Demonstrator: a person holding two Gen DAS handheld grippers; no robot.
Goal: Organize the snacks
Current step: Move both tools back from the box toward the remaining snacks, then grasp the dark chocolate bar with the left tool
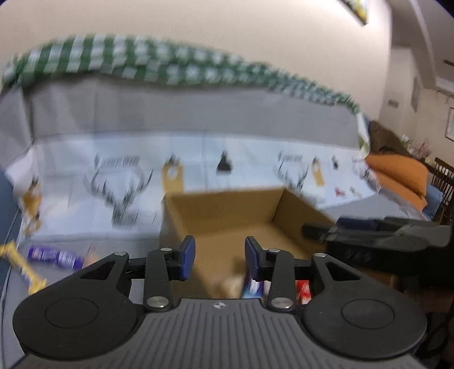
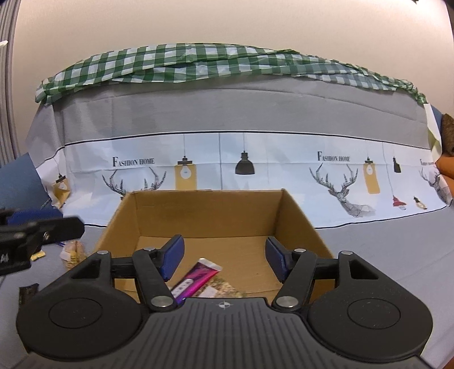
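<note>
Snack packet (image 2: 195, 276) beneath right tool (image 2: 224, 259)

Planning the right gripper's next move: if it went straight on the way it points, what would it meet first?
Probably the cardboard box: the open, empty right gripper points into it, so likely its floor or back wall. Depth is unclear.

Beige wall (image 2: 227, 22) behind a sofa (image 2: 227, 113) under checkered cloth (image 2: 198, 62).

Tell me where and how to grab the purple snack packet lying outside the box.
Take the purple packet with the left tool, across its narrow middle, coming down from above. It lies flat and long on the grey cloth, left of the cardboard box, so its short sides likely fit between the open fingers. A yellow wrapper lies close beside it; the blur hides detail.
</note>
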